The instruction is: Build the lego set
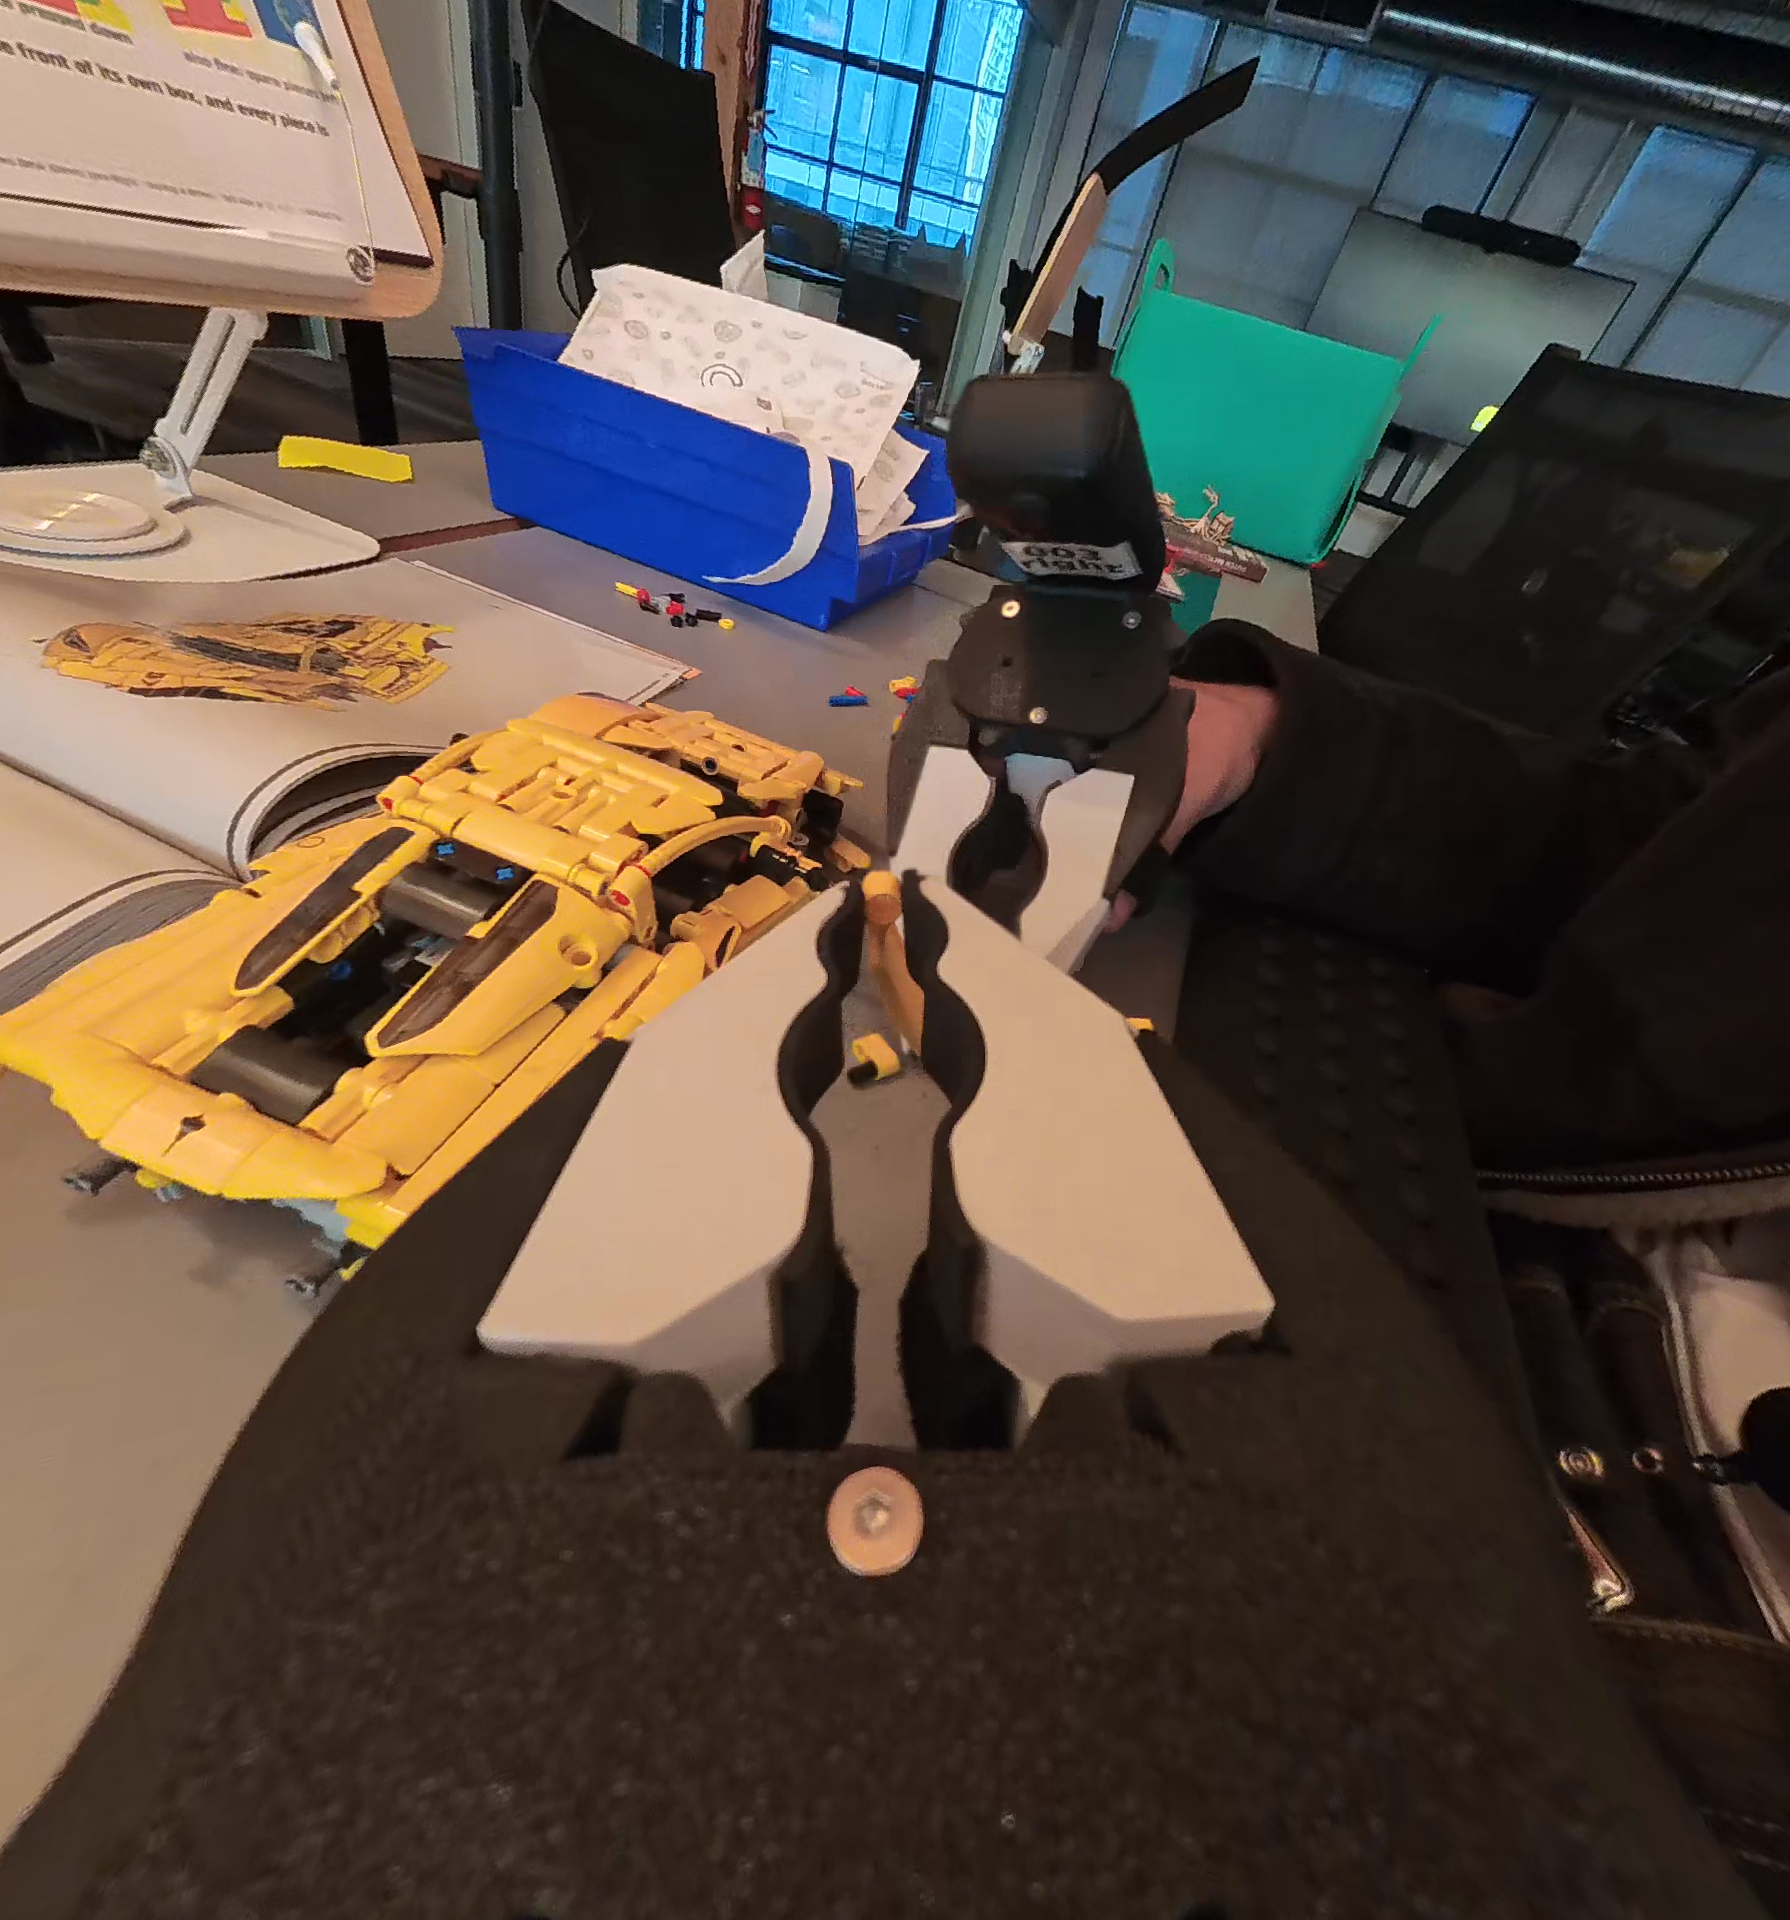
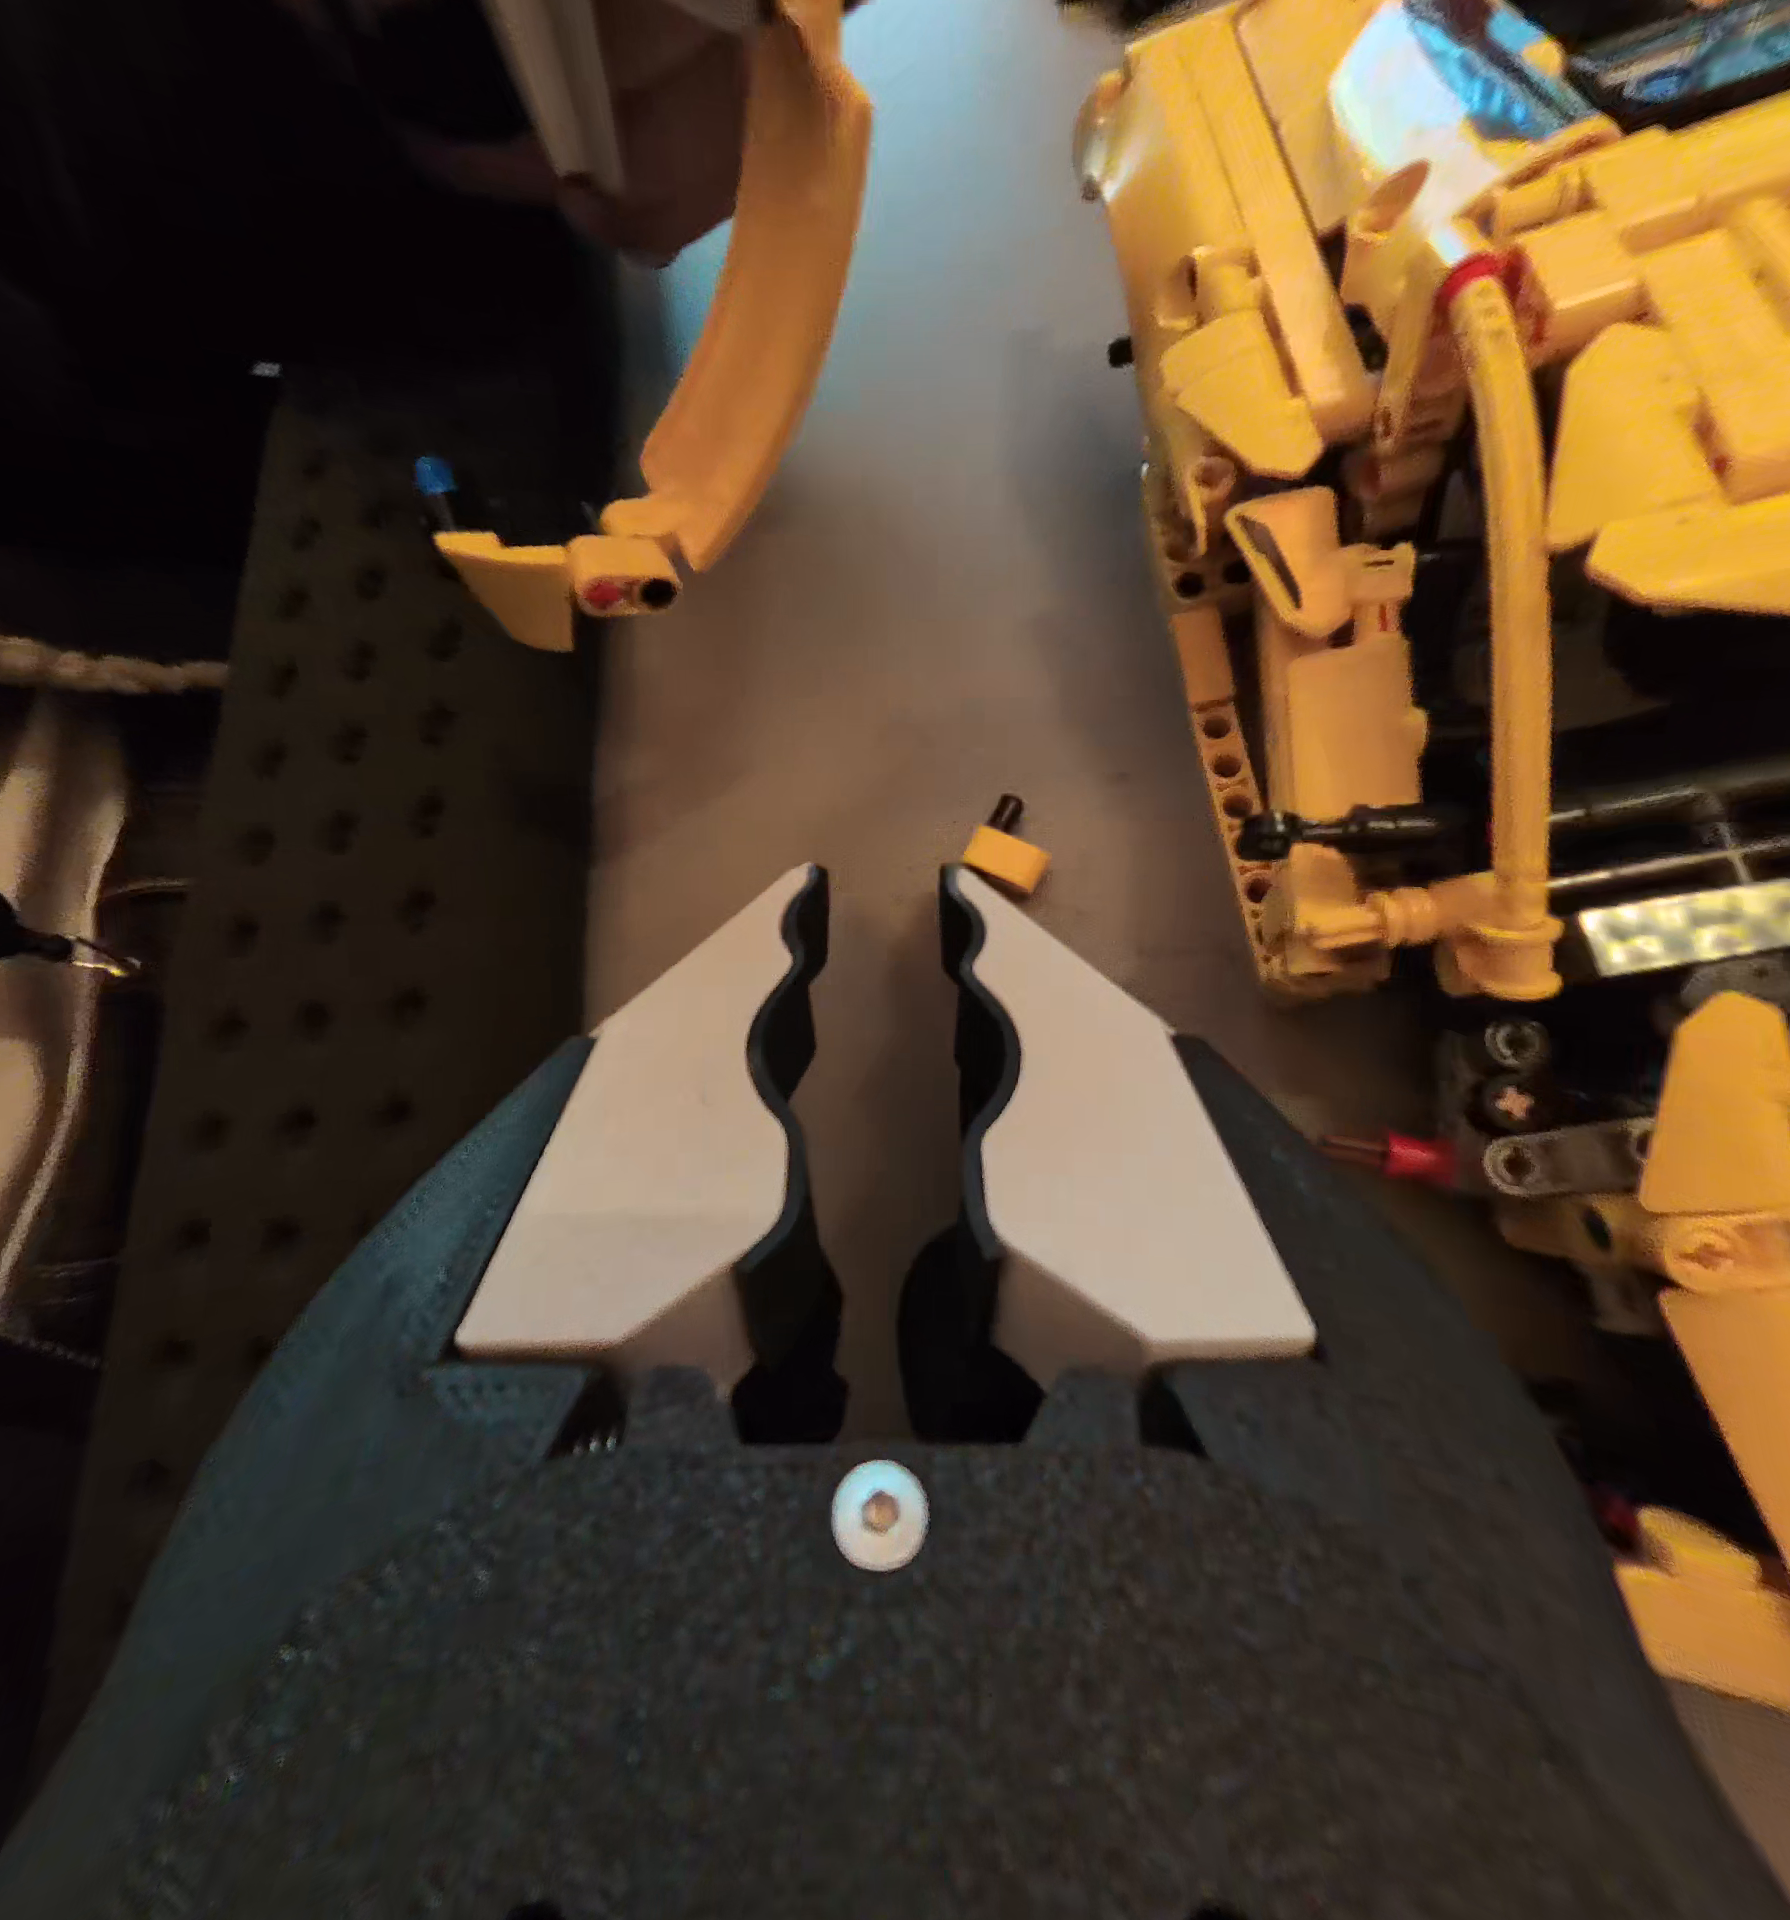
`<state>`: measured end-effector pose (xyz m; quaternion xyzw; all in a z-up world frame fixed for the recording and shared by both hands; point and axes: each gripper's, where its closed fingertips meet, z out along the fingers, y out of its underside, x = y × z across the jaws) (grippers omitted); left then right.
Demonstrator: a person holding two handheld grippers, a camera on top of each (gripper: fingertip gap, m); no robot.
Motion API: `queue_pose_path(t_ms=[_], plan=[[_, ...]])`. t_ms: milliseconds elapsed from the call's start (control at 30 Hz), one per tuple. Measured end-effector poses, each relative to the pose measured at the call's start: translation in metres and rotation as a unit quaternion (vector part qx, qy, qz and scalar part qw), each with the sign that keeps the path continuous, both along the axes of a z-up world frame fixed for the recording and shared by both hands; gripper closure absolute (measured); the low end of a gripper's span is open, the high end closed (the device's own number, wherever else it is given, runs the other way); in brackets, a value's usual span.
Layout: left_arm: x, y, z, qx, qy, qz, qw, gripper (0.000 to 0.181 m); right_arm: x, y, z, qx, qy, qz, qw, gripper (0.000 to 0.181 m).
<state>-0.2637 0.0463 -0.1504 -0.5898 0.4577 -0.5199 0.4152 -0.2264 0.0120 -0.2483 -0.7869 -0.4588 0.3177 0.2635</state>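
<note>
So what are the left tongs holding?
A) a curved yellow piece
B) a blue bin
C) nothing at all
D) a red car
A: the left tongs are shut on a curved yellow piece, which hangs from their tips above the grey table, next to the yellow car.

right tongs (image 2: pixel 878 883) parted | yellow connector (image 2: pixel 1007 860) beside tip | car (image 2: pixel 1493 520) right
</note>
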Motion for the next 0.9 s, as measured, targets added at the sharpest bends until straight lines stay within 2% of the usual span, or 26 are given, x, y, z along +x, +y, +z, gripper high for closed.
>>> queue_pose_path(t_ms=[167,267,367,500,600,733,900], plan=[[-0.001,0.0,0.0,-0.013,-0.003,-0.005,1.0,0.175,0.019,0.018,0.001,0.082,-0.032,-0.004,0.996,0.155],[-0.001,0.002,-0.004,-0.033,0.002,-0.007,0.999,0.175,0.009,0.021,0.003,0.085,-0.017,-0.008,0.996,0.148],[-0.002,0.007,-0.007,-0.054,0.005,0.001,0.999,0.175,0.008,0.024,-0.005,0.101,-0.054,-0.034,0.993,0.148],[-0.006,0.015,-0.006,-0.088,-0.007,0.013,0.996,0.175,0.008,0.03,0.0,0.132,-0.061,-0.093,0.985,0.154],[-0.007,0.017,-0.005,-0.107,-0.016,0.011,0.994,0.175,0.009,0.029,-0.003,0.121,-0.066,-0.12,0.983,0.153],[-0.007,0.017,-0.004,-0.122,-0.024,0.007,0.992,0.175,0.006,0.024,-0.007,0.126,-0.083,-0.123,0.981,0.152],[-0.006,0.014,-0.006,-0.137,-0.022,-0.005,0.99,0.175,0.003,0.027,-0.007,0.157,-0.082,-0.113,0.978,0.166]])
